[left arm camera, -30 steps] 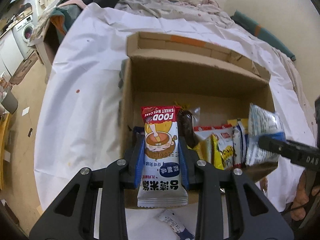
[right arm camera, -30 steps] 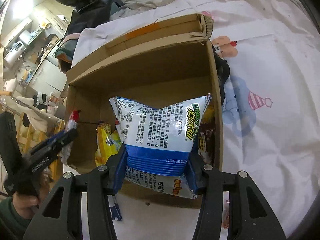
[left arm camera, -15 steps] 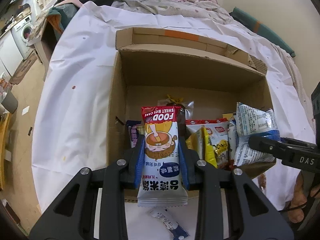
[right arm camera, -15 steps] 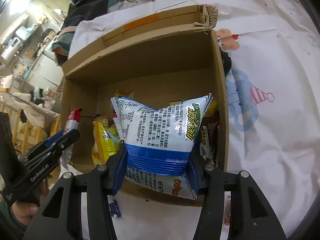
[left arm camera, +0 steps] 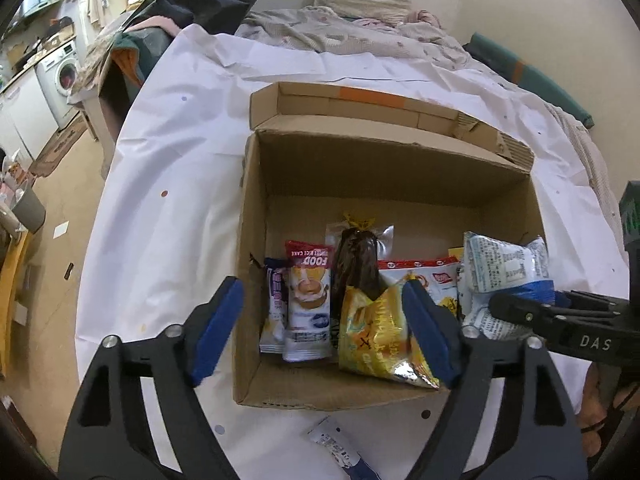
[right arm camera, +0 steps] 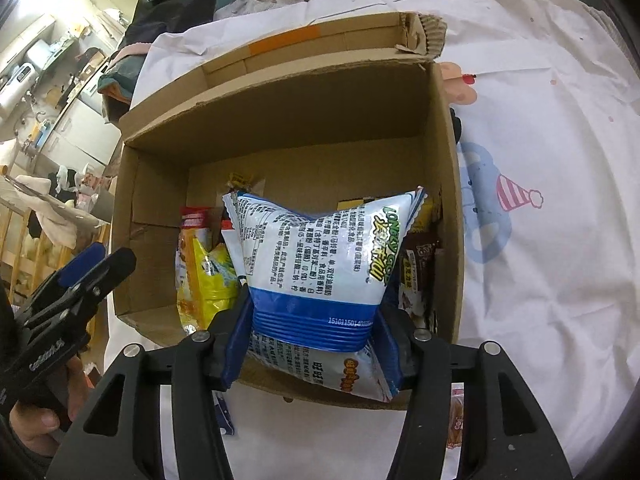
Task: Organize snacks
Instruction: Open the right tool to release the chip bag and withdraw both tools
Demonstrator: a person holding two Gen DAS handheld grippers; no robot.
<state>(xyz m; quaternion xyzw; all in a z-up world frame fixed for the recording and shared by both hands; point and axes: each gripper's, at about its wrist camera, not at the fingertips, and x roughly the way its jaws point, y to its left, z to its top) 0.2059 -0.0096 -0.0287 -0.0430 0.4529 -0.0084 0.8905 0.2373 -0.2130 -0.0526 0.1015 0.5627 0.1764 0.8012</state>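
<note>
**Two hand-held grippers over an open snack box**

*Left wrist view.* An open cardboard box (left arm camera: 256, 240) sits on a white sheet (left arm camera: 168, 168), its flap folded back on the far side. Beyond lie rumpled bedding and, far left, a washing machine (left arm camera: 64, 76). The left gripper (left arm camera: 320, 332) points steeply down over the near left part of the box; its blue pads (left arm camera: 218, 328) stand wide and its jaws are opening, gripping nothing. Below the gap, a rice cake packet (left arm camera: 307, 304) stands upright against the left wall, long axis vertical, its print inverted. Beside it stand a dark wrapped snack (left arm camera: 356, 268) and a yellow foil packet (left arm camera: 376, 336), which partly overlaps the right pad. One small packet (left arm camera: 340, 448) lies on the sheet outside the near wall. At the right edge, the right gripper enters with its blue-and-white bag (left arm camera: 504, 276).

*Right wrist view.* The right gripper (right arm camera: 312, 340) tilts down over the box's near wall (right arm camera: 452, 240). Its jaws are opening, though the pads still press the bag's (right arm camera: 320, 264) blue band. The bag stands upright, top toward the far wall, its print running sideways. Yellow packets (right arm camera: 204, 276) crowd its left, brown ones (right arm camera: 416, 276) its right. The left gripper and the hand (right arm camera: 44, 412) holding it appear at lower left.
</note>
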